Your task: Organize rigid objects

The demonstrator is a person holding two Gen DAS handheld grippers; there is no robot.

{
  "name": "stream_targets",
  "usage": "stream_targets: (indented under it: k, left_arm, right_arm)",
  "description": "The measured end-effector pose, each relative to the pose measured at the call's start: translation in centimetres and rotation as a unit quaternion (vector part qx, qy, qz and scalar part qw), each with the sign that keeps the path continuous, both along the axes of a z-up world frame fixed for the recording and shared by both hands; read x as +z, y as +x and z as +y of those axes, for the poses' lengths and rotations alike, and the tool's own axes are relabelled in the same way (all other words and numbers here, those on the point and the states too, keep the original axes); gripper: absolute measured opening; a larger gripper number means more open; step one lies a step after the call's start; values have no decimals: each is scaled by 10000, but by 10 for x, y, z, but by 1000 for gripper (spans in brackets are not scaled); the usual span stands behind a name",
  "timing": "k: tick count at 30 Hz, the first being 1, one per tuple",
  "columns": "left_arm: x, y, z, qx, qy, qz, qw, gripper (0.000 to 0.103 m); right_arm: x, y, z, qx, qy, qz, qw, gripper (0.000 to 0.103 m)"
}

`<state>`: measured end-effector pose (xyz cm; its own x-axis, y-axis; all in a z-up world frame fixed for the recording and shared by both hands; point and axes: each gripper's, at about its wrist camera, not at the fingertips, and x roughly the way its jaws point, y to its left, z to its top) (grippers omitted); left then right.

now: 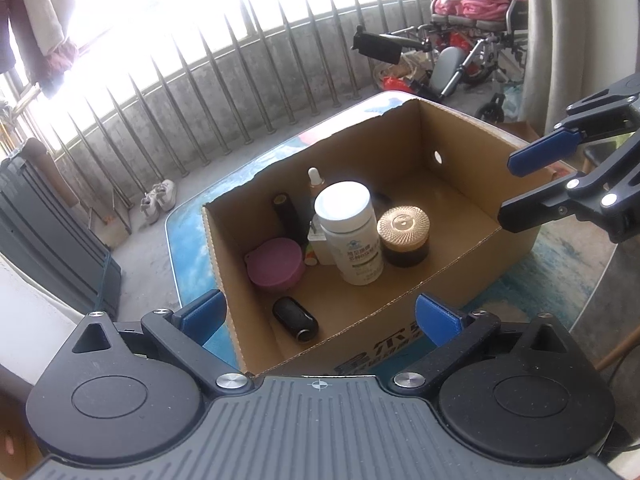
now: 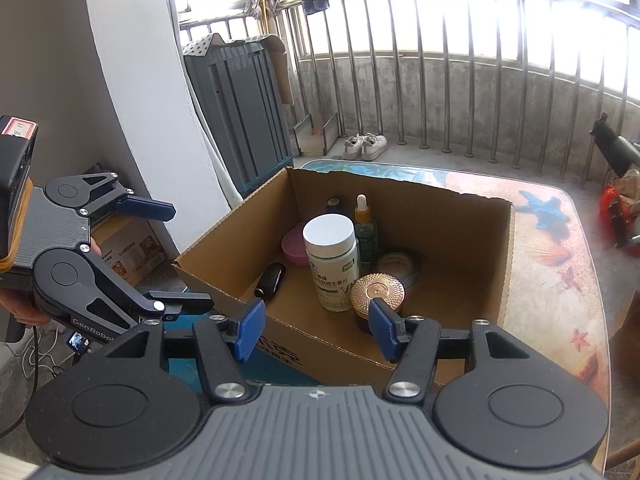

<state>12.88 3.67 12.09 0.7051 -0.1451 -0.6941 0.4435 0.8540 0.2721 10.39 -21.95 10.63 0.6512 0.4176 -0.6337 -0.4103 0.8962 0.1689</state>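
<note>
An open cardboard box (image 1: 452, 280) (image 2: 472, 292) stands on the table. In it are a white pill bottle (image 1: 352, 232) (image 2: 332, 264), a dark jar with a gold lid (image 1: 404, 236) (image 2: 378, 292), a pink round case (image 1: 276, 264) (image 2: 294, 246), a black tube lying flat (image 1: 296, 320) (image 2: 271, 280), an upright black tube (image 1: 285, 212) and a dropper bottle (image 2: 365, 224). My left gripper (image 1: 320, 316) (image 2: 180, 256) is open and empty above the box's near left corner. My right gripper (image 2: 316, 326) (image 1: 516, 188) is open and empty over the box's near wall.
The table (image 2: 560, 248) has a sea-pattern cloth. A metal railing (image 2: 440, 80) rings the balcony. White shoes (image 2: 366, 146) and a grey crate (image 2: 240, 112) are on the floor. A wheelchair with pink cloth (image 1: 476, 20) stands beyond the table.
</note>
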Motion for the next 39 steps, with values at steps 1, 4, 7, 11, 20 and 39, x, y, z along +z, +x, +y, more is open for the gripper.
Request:
stream_targets:
  k: [1, 4, 7, 11, 20, 39]
  left_arm:
    - [0, 0, 0, 16, 8, -12, 10000, 102]
    - [1, -2, 0, 59, 68, -90, 9999, 102]
    - [4, -2, 2, 69, 58, -126, 9999, 102]
    - [9, -2, 4, 86, -19, -194, 9998, 102]
    - [7, -3, 2, 29, 62, -201, 9998, 102]
    - [8, -2, 3, 67, -23, -230, 9997, 102]
  right_arm:
    - [0, -1, -1, -12, 7, -4, 10000, 60]
    - [-1, -1, -3, -14, 64, 27, 10000, 60]
    - [-4, -2, -3, -39, 70, 57, 10000, 60]
    - [-6, -3, -1, -1, 64, 97, 9999, 60]
    - [-4, -4, -8, -144, 242, 70, 9996, 61]
    - [-10, -14, 2, -4, 383, 187, 9991, 65]
